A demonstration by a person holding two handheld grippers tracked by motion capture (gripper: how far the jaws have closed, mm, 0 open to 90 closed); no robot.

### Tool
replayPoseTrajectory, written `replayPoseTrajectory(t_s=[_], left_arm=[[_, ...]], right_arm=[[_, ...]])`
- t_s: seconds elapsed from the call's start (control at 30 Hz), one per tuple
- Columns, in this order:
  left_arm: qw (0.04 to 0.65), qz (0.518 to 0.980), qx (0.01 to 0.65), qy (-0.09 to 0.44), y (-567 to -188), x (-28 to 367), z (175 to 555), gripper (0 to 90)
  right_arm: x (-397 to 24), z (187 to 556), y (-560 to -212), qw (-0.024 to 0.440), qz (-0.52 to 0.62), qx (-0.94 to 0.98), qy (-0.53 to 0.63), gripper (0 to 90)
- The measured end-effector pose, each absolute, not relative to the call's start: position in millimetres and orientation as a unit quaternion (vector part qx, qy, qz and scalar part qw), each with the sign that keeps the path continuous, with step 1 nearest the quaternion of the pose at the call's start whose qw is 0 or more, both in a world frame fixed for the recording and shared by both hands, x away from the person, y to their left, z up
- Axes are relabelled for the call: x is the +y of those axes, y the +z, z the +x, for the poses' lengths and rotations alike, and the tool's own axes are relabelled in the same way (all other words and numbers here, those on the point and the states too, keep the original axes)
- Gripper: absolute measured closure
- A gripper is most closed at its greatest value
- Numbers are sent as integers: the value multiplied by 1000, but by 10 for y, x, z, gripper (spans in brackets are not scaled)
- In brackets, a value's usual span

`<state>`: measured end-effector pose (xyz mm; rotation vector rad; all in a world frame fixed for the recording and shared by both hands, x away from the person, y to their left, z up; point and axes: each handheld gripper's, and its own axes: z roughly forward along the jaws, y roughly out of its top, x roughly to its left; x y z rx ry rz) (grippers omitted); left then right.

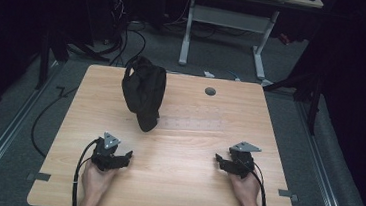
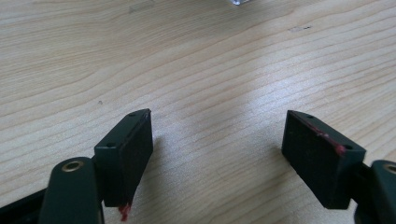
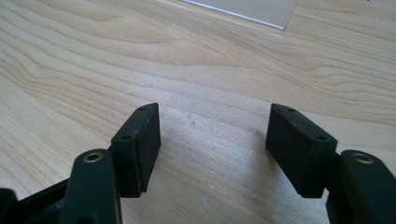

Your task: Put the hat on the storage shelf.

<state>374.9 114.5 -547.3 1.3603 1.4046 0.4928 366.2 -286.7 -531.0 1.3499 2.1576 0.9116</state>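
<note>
Here, a light wooden worktop (image 1: 174, 182) carries a black bag (image 1: 143, 97) slumped upright near its far edge, left of the middle. A small round grommet hole (image 1: 210, 91) sits by the far edge to the bag's right, and a clear strip (image 1: 204, 125) lies flat just beside the bag. No writing is legible. Near the front edge, the left hand (image 1: 95, 178) rests the left gripper (image 2: 217, 140) on the wood, jaws spread wide over bare grain, red smears on its pads. The right gripper (image 3: 212, 137), well apart toward the right edge, is likewise spread and holding nothing.
</note>
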Motion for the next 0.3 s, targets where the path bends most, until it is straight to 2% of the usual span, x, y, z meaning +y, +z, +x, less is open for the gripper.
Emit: replayPoseTrajectory(t_s=[0.3], left_arm=[[534, 567, 592, 207, -5472, 1142, 3751, 254]], right_arm=[[-2866, 3662, -5310, 217, 488, 779, 329, 356]])
